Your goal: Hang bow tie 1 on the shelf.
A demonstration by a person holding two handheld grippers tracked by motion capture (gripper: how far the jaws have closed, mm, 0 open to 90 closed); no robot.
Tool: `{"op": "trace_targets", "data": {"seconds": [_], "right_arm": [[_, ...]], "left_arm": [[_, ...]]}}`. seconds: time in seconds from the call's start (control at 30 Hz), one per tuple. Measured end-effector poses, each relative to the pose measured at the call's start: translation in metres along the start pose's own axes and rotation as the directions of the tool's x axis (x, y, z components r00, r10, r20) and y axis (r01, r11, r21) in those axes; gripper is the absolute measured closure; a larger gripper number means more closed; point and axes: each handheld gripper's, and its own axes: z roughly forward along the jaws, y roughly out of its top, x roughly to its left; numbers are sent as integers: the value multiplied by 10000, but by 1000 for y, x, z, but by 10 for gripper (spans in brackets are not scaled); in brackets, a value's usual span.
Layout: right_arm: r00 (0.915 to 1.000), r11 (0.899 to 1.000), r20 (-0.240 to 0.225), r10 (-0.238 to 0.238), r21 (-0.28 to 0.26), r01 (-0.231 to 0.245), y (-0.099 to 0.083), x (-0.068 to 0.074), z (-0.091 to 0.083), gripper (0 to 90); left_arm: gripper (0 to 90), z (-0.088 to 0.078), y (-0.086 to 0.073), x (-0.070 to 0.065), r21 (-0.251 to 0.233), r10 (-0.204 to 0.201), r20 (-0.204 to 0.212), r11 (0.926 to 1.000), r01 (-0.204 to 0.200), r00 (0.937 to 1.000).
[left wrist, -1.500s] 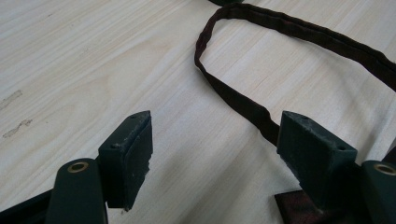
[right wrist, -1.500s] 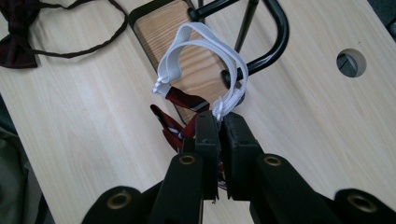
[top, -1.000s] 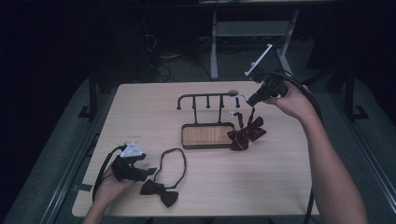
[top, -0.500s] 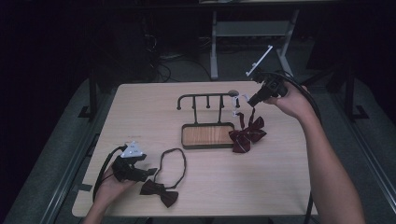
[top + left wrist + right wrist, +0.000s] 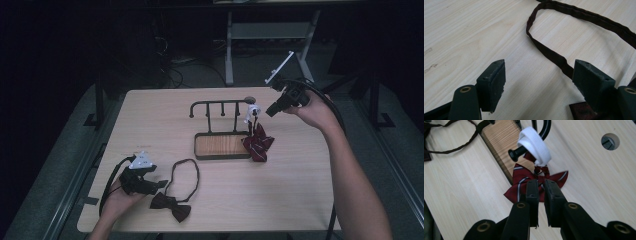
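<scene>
The red bow tie (image 5: 258,144) is hanging by its white band (image 5: 534,145) from the end hook of the black rack (image 5: 222,106) near the middle of the surface (image 5: 300,190). The right hand-held gripper (image 5: 541,186) is hovering above it, jaws almost closed on nothing. The left hand-held gripper (image 5: 539,80) is sitting wide open and empty by the brown bow tie (image 5: 171,206) near the front left corner. A good next grab would pinch its strap (image 5: 554,56), not the knot. The rack's wooden tray (image 5: 220,145) is holding nothing.
</scene>
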Motion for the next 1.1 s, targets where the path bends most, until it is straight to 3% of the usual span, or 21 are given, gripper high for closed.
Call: {"op": "trace_targets", "data": {"seconds": [0.37,1.1], "right_arm": [[9989,9995,-445,-148,-268,136,-16,2,3,752],[9951,9966,-899,-407,-757,339,-47,22,15,632]], "left_arm": [[269,0,0,0,41,-12,-38,10000,12,10000],[270,1,0,-3,-52,-43,-37,10000,43,10000]]}}
